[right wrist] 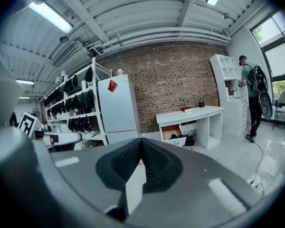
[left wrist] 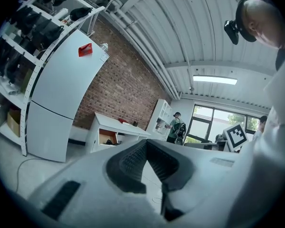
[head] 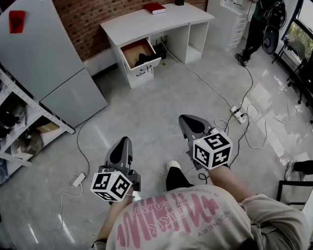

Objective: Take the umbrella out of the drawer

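A white desk [head: 156,22] stands against the brick wall, and its left drawer [head: 140,66] is pulled open. A dark folded thing, likely the umbrella [head: 144,60], lies inside it. The open drawer [right wrist: 173,134] also shows far off in the right gripper view, and the drawer [left wrist: 107,137] shows small in the left gripper view. Both grippers are held low over the floor, well short of the desk. My left gripper [head: 124,140] is shut with nothing in it. My right gripper [head: 184,120] is also shut and holds nothing.
A tall white fridge [head: 41,56] and a shelf rack [head: 10,113] stand at the left. Cables and a power strip [head: 239,114] lie on the tiled floor at the right. A person [head: 261,14] stands by the far right shelving. A red book [head: 155,8] lies on the desk.
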